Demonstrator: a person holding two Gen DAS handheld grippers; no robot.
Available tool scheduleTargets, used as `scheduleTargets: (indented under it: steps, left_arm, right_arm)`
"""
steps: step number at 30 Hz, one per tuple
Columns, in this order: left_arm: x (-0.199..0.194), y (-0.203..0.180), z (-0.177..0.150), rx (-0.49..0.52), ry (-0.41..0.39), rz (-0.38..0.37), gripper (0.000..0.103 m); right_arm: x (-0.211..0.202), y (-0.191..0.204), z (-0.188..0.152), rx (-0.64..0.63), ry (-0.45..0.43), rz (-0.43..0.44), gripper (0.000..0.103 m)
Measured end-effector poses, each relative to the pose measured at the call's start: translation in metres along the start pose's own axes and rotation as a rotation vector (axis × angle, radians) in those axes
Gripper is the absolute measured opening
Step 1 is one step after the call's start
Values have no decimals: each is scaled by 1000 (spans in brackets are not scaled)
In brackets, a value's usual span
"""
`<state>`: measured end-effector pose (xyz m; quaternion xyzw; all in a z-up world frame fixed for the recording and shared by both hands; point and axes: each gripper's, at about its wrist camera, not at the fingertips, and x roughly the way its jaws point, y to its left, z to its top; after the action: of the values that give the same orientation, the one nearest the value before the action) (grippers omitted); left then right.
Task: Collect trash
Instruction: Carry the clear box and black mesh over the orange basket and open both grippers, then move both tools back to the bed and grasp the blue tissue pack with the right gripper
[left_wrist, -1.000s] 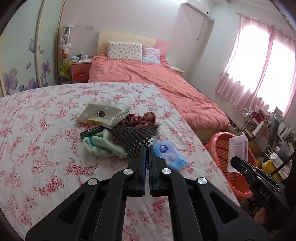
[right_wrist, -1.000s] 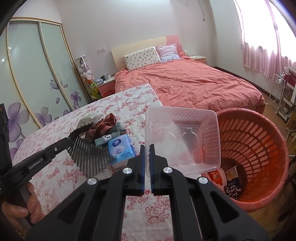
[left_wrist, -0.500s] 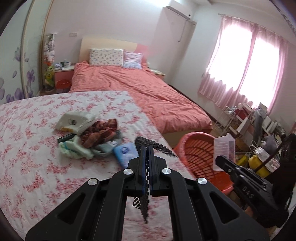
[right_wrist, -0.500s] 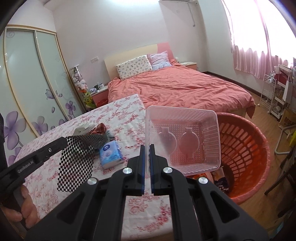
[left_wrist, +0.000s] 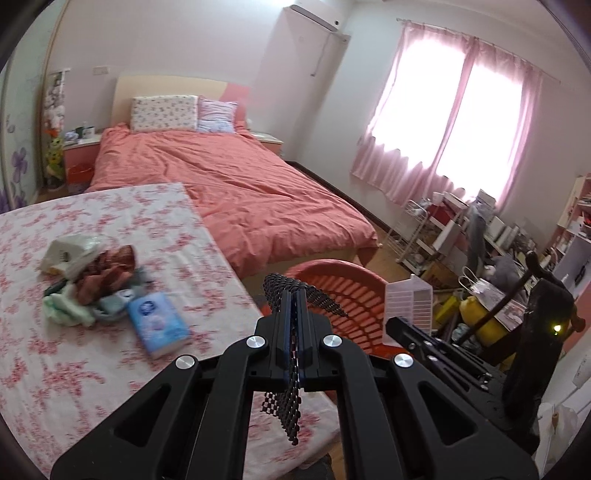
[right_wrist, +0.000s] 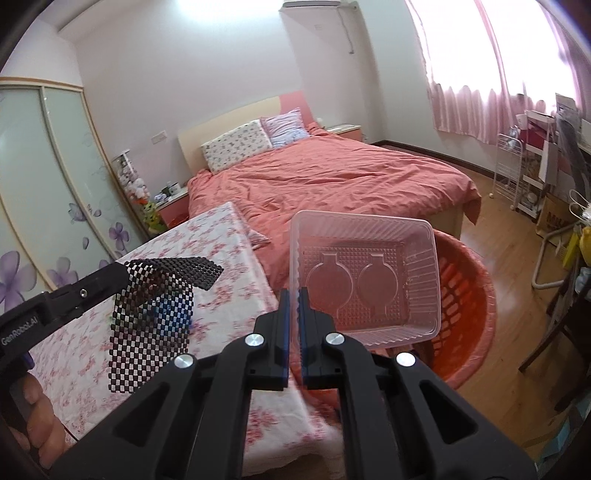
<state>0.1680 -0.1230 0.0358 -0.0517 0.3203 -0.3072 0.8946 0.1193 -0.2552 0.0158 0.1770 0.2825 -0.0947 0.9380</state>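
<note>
Seen from the left wrist, the left gripper (left_wrist: 294, 332) is clamped on a black, checker-perforated sheet of soft mesh (left_wrist: 291, 398), which folds over the fingertips and droops limply below the jaws, in front of the round orange slatted plastic laundry basket (left_wrist: 343, 291) standing on the floor at the corner of the floral-covered table (left_wrist: 74, 369). Left behind on that cloth lie a blue-and-white pack of tissues (left_wrist: 158, 323) and, beside it, a heap of crumpled cloth and wrappers (left_wrist: 88, 280). From the right wrist, the right gripper (right_wrist: 293, 328) pinches one wall of a clear, rectangular, thin plastic food tray (right_wrist: 364, 277), held on edge with its embossed bottom facing the camera, just above the basket (right_wrist: 469, 306); the mesh (right_wrist: 155, 317) hangs from the other tool at left. Both items look featherweight. The mesh is floppy and grippy, so any edge should serve as a hold, though it may cling to the pads on release. The tray appears stiff but crushable and smooth, best held by its rim or a side wall, as it is here, with modest squeeze.
</note>
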Motion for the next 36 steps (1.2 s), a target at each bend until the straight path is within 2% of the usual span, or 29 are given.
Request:
scheduleTargets:
  steps: [9, 24, 29, 30, 32, 35, 36]
  left_arm:
    - [33, -29, 4, 26, 38, -53, 2]
    - [83, -55, 1, 45, 118, -80, 2]
    - [100, -55, -3, 36, 165, -75, 2]
    - [103, -54, -4, 32, 179, -76, 2]
    - [107, -51, -6, 25, 188, -66, 6]
    - [108, -44, -9, 18, 198, -48, 23]
    - [109, -43, -8, 17, 197, -40, 32]
  right_arm:
    - [13, -41, 2, 55, 7, -39, 5]
    - [45, -81, 9, 104, 34, -46, 5]
    - [52, -87, 11, 102, 33, -51, 11]
    - [53, -87, 11, 103, 33, -54, 16]
    - [54, -90, 10, 107, 31, -67, 24]
    - [54, -96, 6, 123, 35, -85, 27]
    - [54, -99, 5, 127, 37, -90, 27]
